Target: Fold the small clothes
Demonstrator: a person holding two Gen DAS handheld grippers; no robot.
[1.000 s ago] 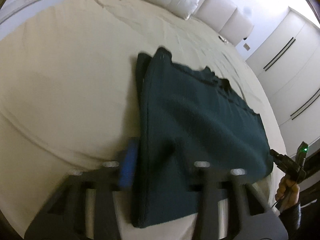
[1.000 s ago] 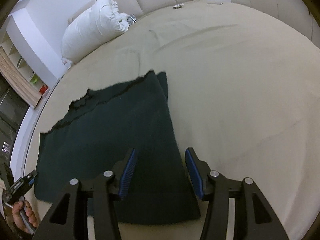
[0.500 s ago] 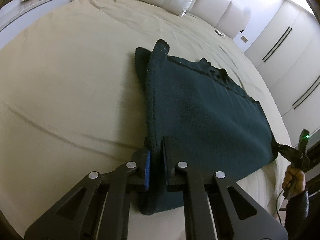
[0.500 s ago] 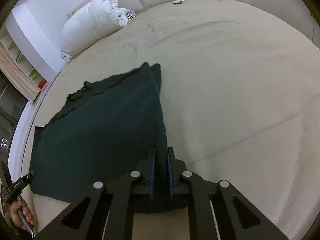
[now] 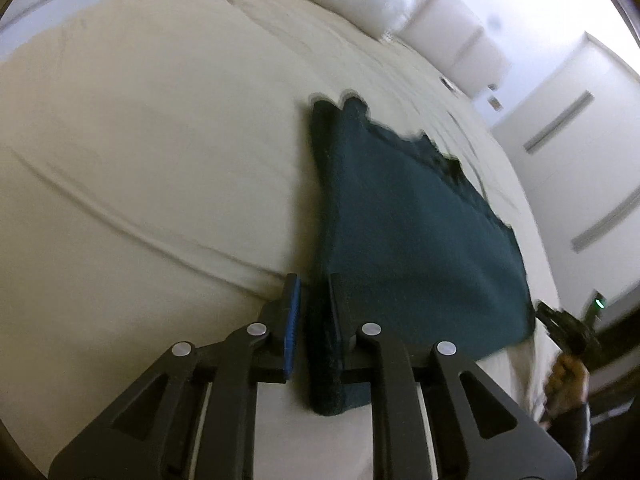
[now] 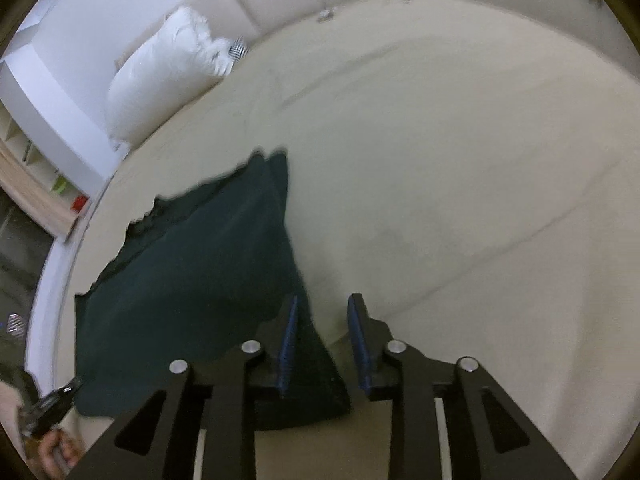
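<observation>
A dark green garment [image 5: 416, 240] lies spread on the cream bed sheet [image 5: 140, 160], with one long side folded over. My left gripper [image 5: 314, 292] stands open over the garment's near left corner, whose edge runs between the jaws without being clamped. In the right wrist view the same garment [image 6: 192, 280] lies to the left. My right gripper [image 6: 322, 312] is open over its near right corner, with the cloth against the left blue pad [image 6: 288, 344] and a gap to the right pad.
A white pillow [image 6: 168, 76] and padded headboard [image 6: 280, 0] stand at the far end of the bed. White wardrobe doors [image 5: 580, 128] are on the right in the left wrist view. The sheet [image 6: 460, 200] spreads wide to the right.
Half a second ago both grippers were shut on the garment's near corners. Now both have opened, the corners are released, and the cloth lies on the bed.
</observation>
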